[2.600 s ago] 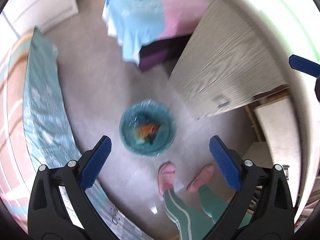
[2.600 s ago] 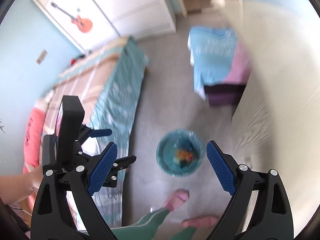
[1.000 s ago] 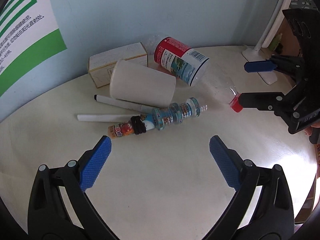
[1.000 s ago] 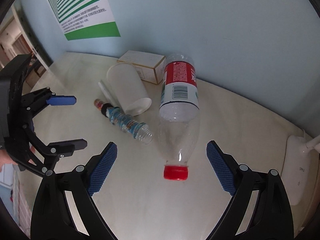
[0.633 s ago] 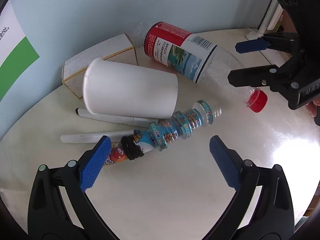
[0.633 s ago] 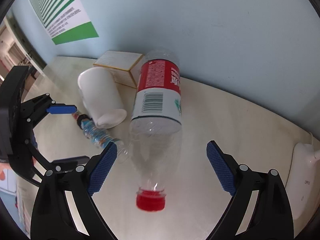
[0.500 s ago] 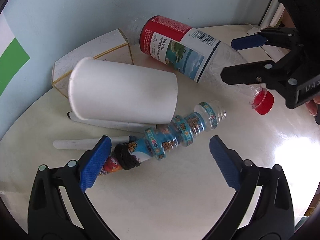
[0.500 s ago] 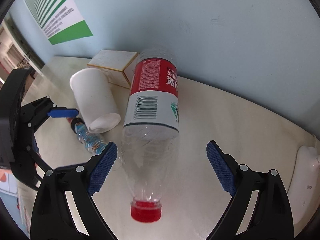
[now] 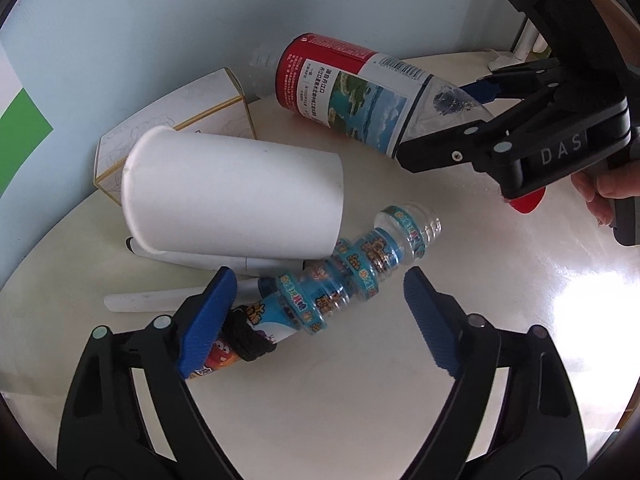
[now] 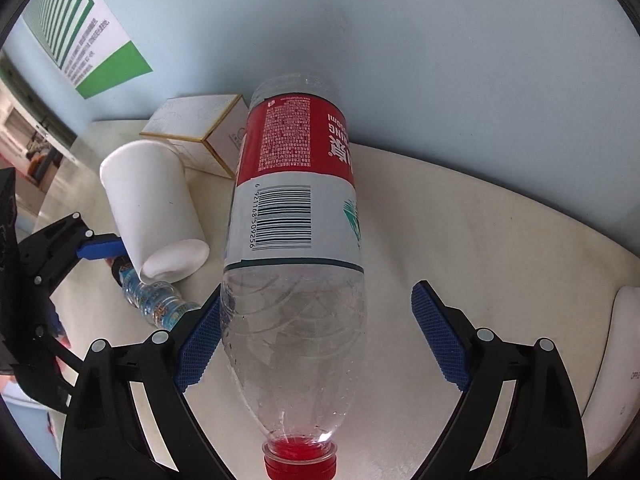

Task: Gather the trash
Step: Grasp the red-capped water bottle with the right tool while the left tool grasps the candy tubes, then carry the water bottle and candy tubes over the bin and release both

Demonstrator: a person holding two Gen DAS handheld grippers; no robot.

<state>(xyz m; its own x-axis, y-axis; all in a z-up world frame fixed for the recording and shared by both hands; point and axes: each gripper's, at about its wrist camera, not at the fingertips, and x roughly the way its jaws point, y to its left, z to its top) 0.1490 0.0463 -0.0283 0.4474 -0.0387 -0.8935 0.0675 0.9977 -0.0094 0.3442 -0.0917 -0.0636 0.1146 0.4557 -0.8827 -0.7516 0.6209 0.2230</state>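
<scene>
A small ribbed bottle [image 9: 340, 280] with blue labels lies on the pale round table [image 9: 360, 420], leaning against a tipped white paper cup [image 9: 232, 196]. My left gripper [image 9: 316, 312] straddles it, jaws closing. The left pad overlaps the bottle's lower end and the right pad stands clear of it. A large clear bottle [image 10: 292, 208] with a red label and red cap lies between the jaws of my right gripper [image 10: 318, 340]. That gripper is open, its left pad close to the bottle's side and its right pad well apart.
A white box with gold edges [image 9: 180, 120] sits against the blue wall behind the cup. Two white pens [image 9: 160, 300] lie under the cup. A white lamp base [image 10: 612, 380] stands at the right. A hand [image 9: 608, 188] holds the right gripper.
Both grippers have come down closer to the table. The left jaws have narrowed around the small bottle. The right gripper now straddles the large bottle's shoulder.
</scene>
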